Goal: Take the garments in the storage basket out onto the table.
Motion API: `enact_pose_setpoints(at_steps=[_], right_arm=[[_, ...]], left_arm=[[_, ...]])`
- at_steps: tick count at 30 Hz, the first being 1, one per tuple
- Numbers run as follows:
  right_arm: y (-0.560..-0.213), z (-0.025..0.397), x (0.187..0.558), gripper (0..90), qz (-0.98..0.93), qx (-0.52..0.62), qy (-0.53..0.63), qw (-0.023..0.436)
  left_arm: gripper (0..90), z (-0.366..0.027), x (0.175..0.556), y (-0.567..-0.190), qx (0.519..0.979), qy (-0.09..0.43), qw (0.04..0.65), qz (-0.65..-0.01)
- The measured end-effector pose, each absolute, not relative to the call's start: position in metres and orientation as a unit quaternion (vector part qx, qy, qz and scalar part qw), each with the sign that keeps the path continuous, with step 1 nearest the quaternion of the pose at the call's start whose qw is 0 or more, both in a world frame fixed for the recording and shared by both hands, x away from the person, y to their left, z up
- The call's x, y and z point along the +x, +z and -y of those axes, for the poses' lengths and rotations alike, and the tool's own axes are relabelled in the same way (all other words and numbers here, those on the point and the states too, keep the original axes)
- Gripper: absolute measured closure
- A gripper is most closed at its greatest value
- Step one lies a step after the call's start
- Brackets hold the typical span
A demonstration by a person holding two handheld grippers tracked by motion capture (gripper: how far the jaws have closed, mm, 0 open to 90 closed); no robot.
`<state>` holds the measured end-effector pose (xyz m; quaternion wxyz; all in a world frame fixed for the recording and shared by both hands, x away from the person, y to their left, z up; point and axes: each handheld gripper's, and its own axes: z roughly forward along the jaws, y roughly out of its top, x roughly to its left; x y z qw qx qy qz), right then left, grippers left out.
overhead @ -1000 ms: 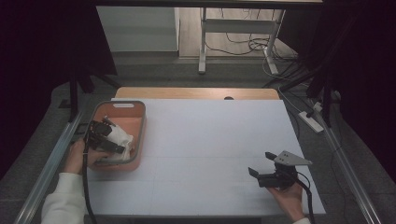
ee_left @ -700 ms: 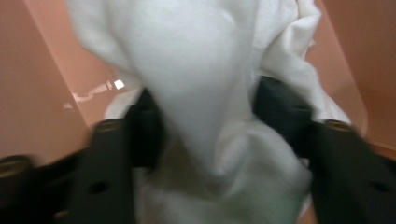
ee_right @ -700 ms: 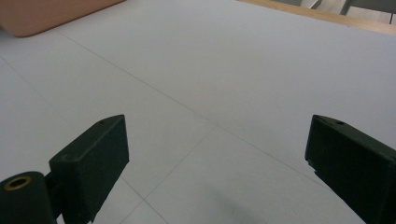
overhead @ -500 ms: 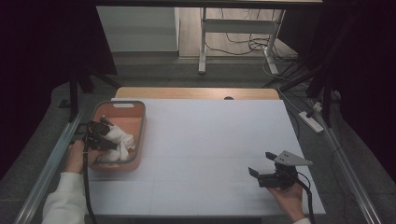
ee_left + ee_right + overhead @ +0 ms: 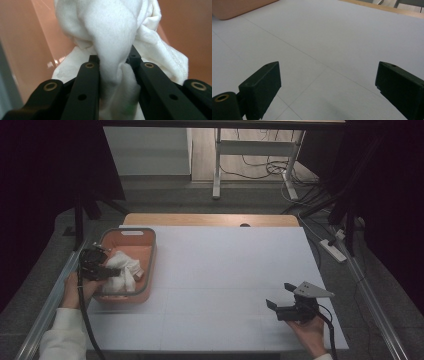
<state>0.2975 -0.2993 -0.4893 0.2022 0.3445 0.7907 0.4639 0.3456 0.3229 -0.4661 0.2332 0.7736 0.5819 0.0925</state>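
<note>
I am holding my left tool (image 5: 102, 265) over the bin (image 5: 150, 251) at the desk's (image 5: 225, 270) left edge, and its jaws are pinching a bunched fold of the cloth (image 5: 122, 270). In the left gripper view the cloth (image 5: 117, 37) is bulging up between the jaws, with the bin's (image 5: 32, 45) orange wall close behind it on both sides, so there is little room there. The cloth is lying inside the bin, heaped toward its near end.

I am holding my right tool (image 5: 280, 302) near the desk's near right corner, jaws spread wide and gripping nothing. In the right gripper view the right tool (image 5: 327, 82) is hovering just above the bare desk (image 5: 332, 37), with a corner of the bin (image 5: 234, 7) well apart at top left.

The whole middle of the desk, between the bin and my right tool, is lying open. The top is white with faint seams; a wooden strip is showing along the far edge. Beyond it are grey floor, cables and a power strip (image 5: 335, 249). I am seeing no readable writing.
</note>
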Motion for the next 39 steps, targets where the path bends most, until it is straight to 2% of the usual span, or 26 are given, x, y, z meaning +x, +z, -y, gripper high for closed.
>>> enact_pose_setpoints(at_steps=[5,25,39], right_arm=[[-0.489,0.299,0.297,6.4,-0.79,0.345,0.464,0.203],[-0.489,0.3,0.297,6.4,-0.79,0.345,0.465,0.203],[-0.489,0.3,0.298,6.4,-0.787,0.347,0.47,0.201]], left_arm=[[80.5,-0.329,0.339,-0.458,0.757,0.116,0.272,-0.583],[80.7,-0.328,0.327,-0.436,0.737,0.144,0.351,-0.559],[80.7,-0.328,0.32,-0.423,0.7,0.15,0.422,-0.556]])
